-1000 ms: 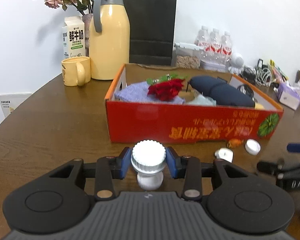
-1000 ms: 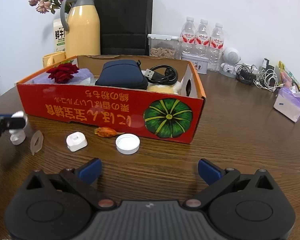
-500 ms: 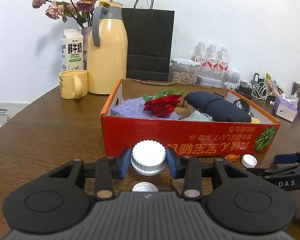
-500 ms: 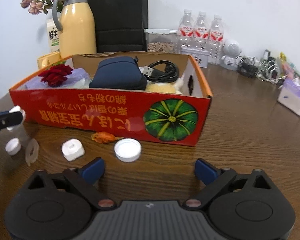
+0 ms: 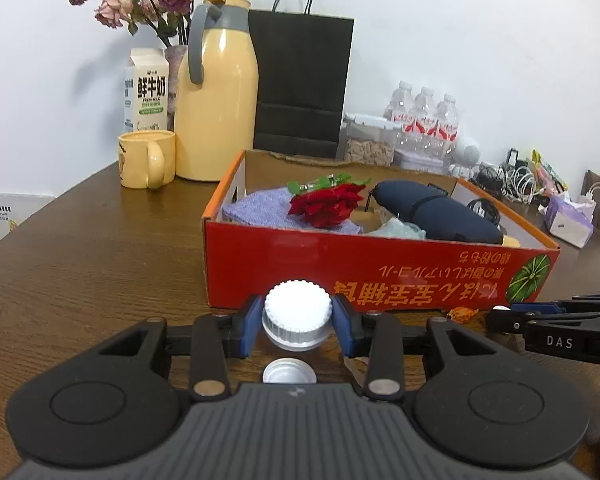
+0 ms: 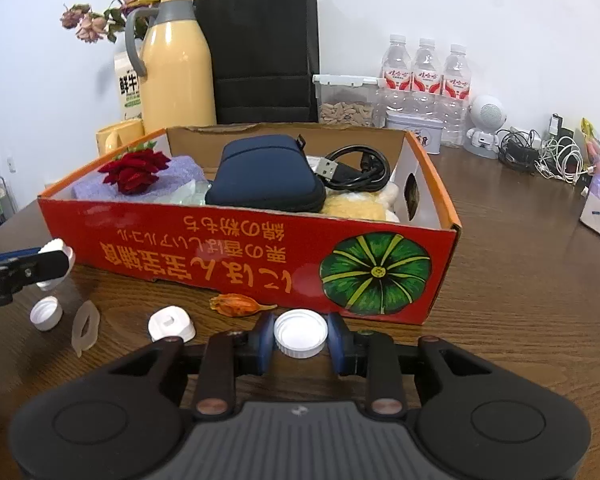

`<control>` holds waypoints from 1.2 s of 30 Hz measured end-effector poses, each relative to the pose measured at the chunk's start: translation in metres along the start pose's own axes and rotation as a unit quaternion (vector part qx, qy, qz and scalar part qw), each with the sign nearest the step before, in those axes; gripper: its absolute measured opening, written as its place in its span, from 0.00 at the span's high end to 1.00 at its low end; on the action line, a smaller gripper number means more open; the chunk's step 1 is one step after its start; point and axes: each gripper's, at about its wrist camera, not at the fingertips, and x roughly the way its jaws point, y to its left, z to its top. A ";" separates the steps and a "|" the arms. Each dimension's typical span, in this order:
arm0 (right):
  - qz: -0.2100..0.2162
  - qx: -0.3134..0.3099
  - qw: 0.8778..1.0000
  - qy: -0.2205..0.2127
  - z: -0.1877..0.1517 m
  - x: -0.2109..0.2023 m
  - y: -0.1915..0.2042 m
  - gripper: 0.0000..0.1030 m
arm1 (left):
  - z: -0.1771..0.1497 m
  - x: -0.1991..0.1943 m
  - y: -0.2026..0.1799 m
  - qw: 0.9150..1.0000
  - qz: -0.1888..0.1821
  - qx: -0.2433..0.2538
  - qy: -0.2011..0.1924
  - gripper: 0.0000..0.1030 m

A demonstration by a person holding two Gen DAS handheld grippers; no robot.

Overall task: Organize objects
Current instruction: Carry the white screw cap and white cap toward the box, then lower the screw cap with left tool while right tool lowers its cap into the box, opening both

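Left gripper (image 5: 298, 322) clamps a ribbed cap — right gripper (image 6: 300, 338), just closed, pinches another.

The dark wooden table (image 6: 520, 280) carries a red cardboard box (image 6: 228, 240) at centre. Along the box's front, toward six o'clock, lie a dried orange bud (image 6: 236, 305), a small white plug-like piece (image 6: 171, 323), a translucent lip-shaped piece (image 6: 85, 327) and a small white cap (image 6: 46, 313). At eleven o'clock stand a yellow mug (image 5: 146, 159), a yellow thermos jug (image 5: 217, 92) and a milk carton (image 5: 146, 90); at twelve a black paper bag (image 6: 260, 52); at one o'clock water bottles (image 6: 426, 80); at three a tissue pack (image 5: 571, 221)
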 end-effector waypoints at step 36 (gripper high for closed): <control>-0.012 -0.002 0.989 -0.148 0.109 0.025 -0.019 0.73 | 0.107 0.063 -0.050 0.996 0.016 0.019 -0.082 0.62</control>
